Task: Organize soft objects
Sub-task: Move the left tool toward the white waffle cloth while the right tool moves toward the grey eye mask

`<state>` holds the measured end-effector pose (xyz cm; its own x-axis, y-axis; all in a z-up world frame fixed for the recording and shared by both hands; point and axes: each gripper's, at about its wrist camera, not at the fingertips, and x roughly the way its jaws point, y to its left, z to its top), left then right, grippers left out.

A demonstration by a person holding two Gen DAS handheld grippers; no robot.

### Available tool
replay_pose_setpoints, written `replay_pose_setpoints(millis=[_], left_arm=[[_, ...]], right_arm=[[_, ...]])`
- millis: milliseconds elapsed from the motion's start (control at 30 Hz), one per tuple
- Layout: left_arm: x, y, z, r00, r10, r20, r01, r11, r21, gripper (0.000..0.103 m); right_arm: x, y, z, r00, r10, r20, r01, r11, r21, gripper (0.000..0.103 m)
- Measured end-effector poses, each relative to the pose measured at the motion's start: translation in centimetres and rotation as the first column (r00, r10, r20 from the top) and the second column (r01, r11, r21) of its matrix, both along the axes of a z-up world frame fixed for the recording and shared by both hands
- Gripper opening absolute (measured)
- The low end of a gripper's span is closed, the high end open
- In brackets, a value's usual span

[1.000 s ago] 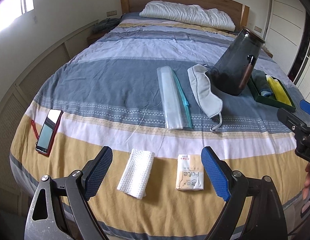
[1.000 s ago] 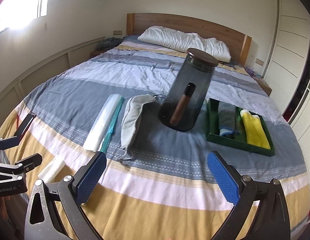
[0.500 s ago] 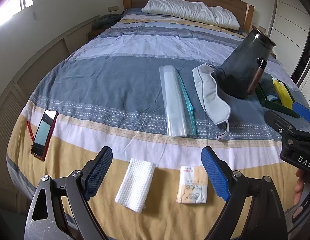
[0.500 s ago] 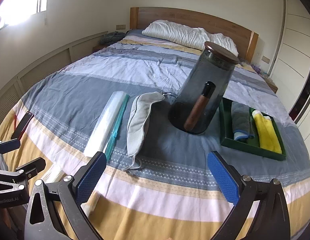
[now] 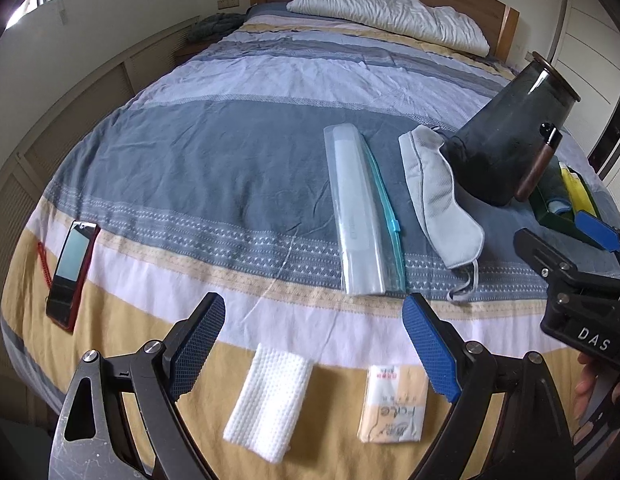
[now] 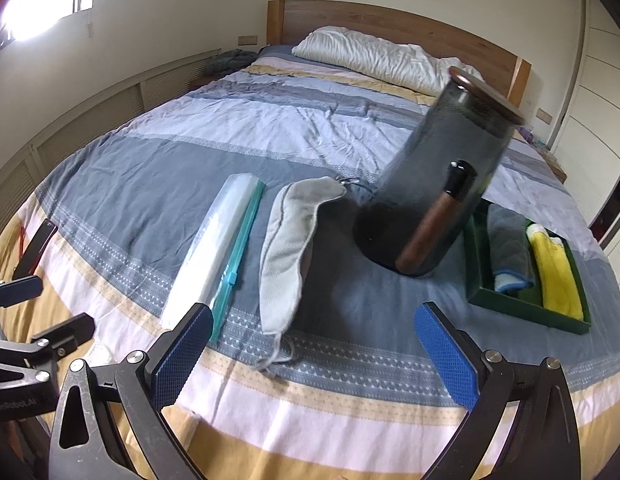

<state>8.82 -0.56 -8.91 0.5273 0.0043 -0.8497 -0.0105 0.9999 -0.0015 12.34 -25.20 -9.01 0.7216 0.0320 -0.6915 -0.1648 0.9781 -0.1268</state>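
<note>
Two pairs of tongs hang over a striped bed point(image 5: 213, 168), both spread wide with nothing between their blue pads. The left tongs point(image 5: 314, 344) frame a folded white cloth point(image 5: 269, 396) and a tissue pack point(image 5: 392, 404) on the yellow band at the bed's near edge; the right wrist view does not show these clearly. A red phone point(image 5: 69, 264), plain in the left view, shows only as a dark edge in the right. The right tongs point(image 6: 314, 356) look over a clear zip bag point(image 6: 213, 248) lying just beside a grey eye mask point(image 6: 285, 252), both on the grey stripe. Past the mask stands a tilted dark jar point(image 6: 442, 184) with a brown tube point(image 6: 434, 224) leaning on it. The right view alone shows fully the green tray point(image 6: 522, 304) holding a grey cloth point(image 6: 510, 252) and a yellow cloth point(image 6: 554, 276) side by side. A white pillow point(image 6: 374, 56) lies at the headboard.
</note>
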Motion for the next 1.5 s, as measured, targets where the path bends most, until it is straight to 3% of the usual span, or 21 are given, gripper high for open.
replay_pose_setpoints(millis=[667, 900, 1000, 1200, 1333, 1500], left_arm=[[6.9, -1.4, -3.8, 0.997, 0.002, -0.072, 0.002, 0.998, 0.056, 0.087], [8.2, 0.0, -4.1, 0.995, 0.049, -0.084, -0.048, 0.999, 0.014, 0.087], [7.3, 0.6, -3.8, 0.995, 0.057, -0.086, -0.057, 0.998, 0.001, 0.087], [1.2, 2.4, -3.1, 0.996, 0.034, -0.079, -0.035, 0.999, -0.014, 0.087], [-3.3, 4.0, -4.5, 0.992, 0.009, -0.126, -0.007, 1.0, 0.022, 0.087], [-5.2, 4.8, -6.8, 0.984, -0.019, -0.179, 0.028, 0.998, 0.051, 0.087]], right_arm=[[8.1, 0.4, -4.2, 0.998, -0.015, -0.067, 0.015, 1.0, -0.003, 0.103], [8.9, -0.5, -5.7, 0.995, 0.0, -0.1, 0.001, 1.0, 0.009, 0.103], [8.7, -0.8, -6.1, 0.995, 0.005, -0.103, -0.004, 1.0, 0.007, 0.103], [8.5, -0.9, -5.9, 0.995, 0.007, -0.101, -0.008, 1.0, -0.001, 0.103], [8.2, -0.5, -5.7, 0.995, 0.01, -0.098, -0.011, 1.0, -0.01, 0.103], [7.5, 0.0, -5.6, 0.995, 0.014, -0.101, -0.015, 1.0, -0.015, 0.103]])
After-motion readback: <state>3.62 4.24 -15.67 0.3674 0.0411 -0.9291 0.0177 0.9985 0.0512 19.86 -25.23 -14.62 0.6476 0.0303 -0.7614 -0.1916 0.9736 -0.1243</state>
